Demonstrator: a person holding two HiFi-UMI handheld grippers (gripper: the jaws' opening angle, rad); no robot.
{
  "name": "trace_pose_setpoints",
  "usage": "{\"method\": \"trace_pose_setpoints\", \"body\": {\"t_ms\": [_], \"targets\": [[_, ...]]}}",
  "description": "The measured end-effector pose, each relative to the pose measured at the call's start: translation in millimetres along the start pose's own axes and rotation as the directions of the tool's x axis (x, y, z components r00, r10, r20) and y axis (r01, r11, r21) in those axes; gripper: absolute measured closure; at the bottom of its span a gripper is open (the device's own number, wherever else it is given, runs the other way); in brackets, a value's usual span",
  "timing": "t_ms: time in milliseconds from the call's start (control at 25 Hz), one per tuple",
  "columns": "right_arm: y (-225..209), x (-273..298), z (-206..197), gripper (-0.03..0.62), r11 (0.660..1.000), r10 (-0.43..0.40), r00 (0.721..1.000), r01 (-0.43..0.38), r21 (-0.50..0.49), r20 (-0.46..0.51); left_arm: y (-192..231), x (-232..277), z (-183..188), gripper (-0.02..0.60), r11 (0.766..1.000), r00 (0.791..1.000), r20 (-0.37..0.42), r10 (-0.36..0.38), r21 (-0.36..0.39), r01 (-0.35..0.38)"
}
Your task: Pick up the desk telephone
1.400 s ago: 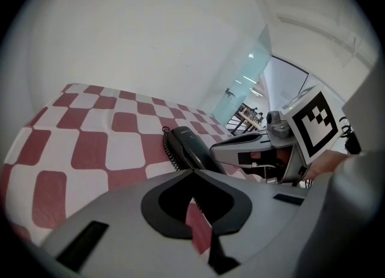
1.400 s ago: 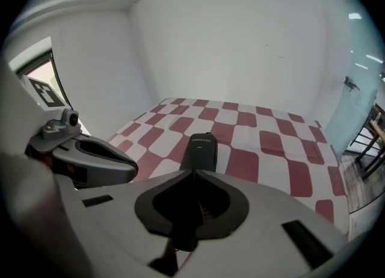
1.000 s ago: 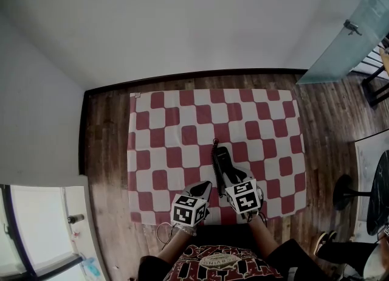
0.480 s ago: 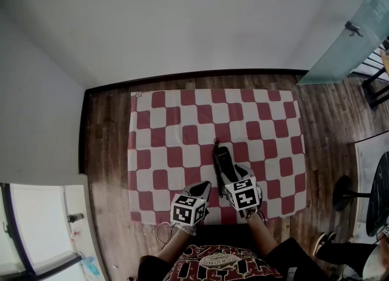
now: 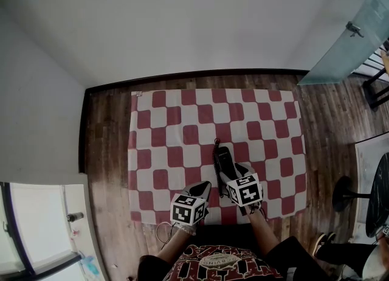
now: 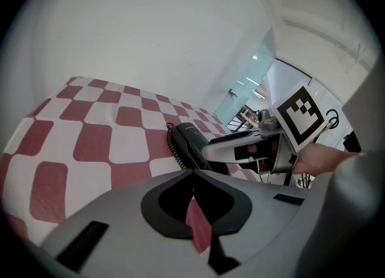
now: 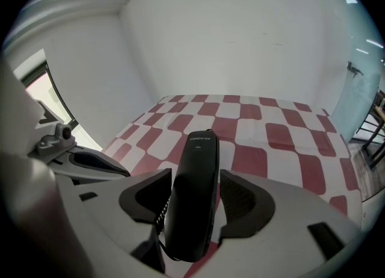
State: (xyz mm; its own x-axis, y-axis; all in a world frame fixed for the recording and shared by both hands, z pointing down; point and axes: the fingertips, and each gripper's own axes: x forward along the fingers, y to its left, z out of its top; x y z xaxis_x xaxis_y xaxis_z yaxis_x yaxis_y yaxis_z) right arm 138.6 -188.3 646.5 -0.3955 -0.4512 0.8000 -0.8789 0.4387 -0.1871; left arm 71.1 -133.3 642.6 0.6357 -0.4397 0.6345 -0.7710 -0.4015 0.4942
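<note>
Now, desk telephone lying between right fingers, just opening and released, left fingers clenched together

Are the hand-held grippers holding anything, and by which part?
Nothing is held now. The right hand-held gripper has just been opening its jaws; the black telephone lies between them, not gripped. The left hand-held gripper is shut and empty.

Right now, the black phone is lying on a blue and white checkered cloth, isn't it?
Not quite. The cloth is red and white checkered, not blue and white, as the head view shows. The black phone does lie on it.
</note>
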Motion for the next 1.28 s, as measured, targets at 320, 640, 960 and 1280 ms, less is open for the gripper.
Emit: {"method": "trace_pose_setpoints", "body": {"t_ms": [320,640,960,1280], "targets": [[1.2,11.2,-3.2,0.335,1.0,-0.008,0.999,0.008,0.003,-0.036,3.2,-1.7,-1.5,0.577,1.0,1.0,0.001,0.003,-0.016,-0.003],[1.1,23.0,-7.7,0.318,1.0,-0.007,0.997,0.008,0.015,-0.079,5.0,-0.1,-3.4,0.577,1.0,1.0,0.0,0.0,-0.031,0.0],[-0.7,35.0,-12.6,0.309,0.999,-0.044,0.994,0.045,0.014,-0.099,9.1,0.9,-4.7,0.577,0.999,1.0,0.0,-0.003,-0.045,0.003],[-1.9,40.7,-14.9,0.302,0.998,-0.035,0.996,0.039,0.052,-0.086,17.9,2.3,-9.0,0.577,0.998,1.0,-0.01,0.011,-0.061,-0.012]]}}
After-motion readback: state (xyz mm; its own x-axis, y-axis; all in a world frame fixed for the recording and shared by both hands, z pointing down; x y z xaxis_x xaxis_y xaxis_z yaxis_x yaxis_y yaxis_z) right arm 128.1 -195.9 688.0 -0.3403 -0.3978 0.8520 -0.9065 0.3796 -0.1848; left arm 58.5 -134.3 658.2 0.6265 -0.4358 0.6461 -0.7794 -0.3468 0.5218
